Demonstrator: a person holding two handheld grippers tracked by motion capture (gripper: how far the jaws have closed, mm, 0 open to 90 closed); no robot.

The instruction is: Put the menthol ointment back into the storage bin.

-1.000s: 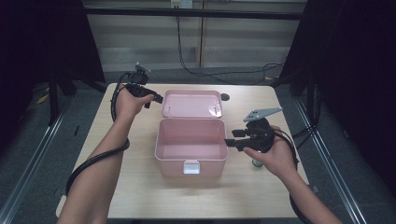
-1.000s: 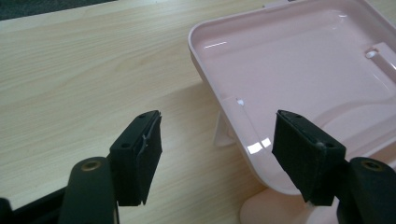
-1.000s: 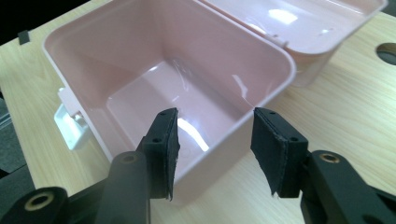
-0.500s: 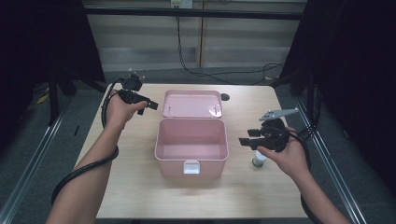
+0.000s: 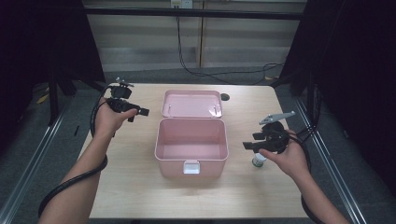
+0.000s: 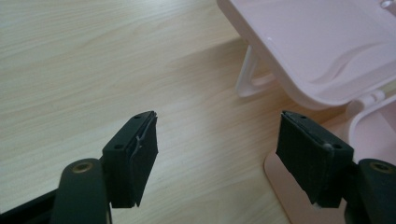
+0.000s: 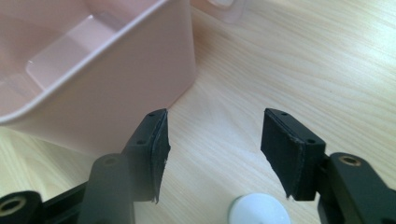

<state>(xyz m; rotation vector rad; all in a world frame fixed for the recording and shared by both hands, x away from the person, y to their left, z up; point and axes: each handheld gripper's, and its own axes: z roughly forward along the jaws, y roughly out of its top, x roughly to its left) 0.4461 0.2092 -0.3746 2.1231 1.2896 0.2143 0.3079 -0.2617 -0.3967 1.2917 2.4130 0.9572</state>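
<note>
Two claws hover over the pale wood-grain worktop (image 5: 140, 186), jaws spread and empty. Right claw (image 5: 251, 146), whose jaws have just been opening, hangs just above a small white-capped bottle (image 5: 258, 161) standing right of the pink box (image 5: 191, 149). Left claw (image 5: 140, 113) sits left of the box's lid (image 5: 191, 103), which is folded back flat. The box's interior is bare. Dark curtains and black cables (image 5: 196, 70) frame the room beyond.

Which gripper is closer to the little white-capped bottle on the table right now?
Right. The right gripper hovers just above the white-capped bottle, jaws open. The left gripper is across the pink box, near its open lid.
</note>
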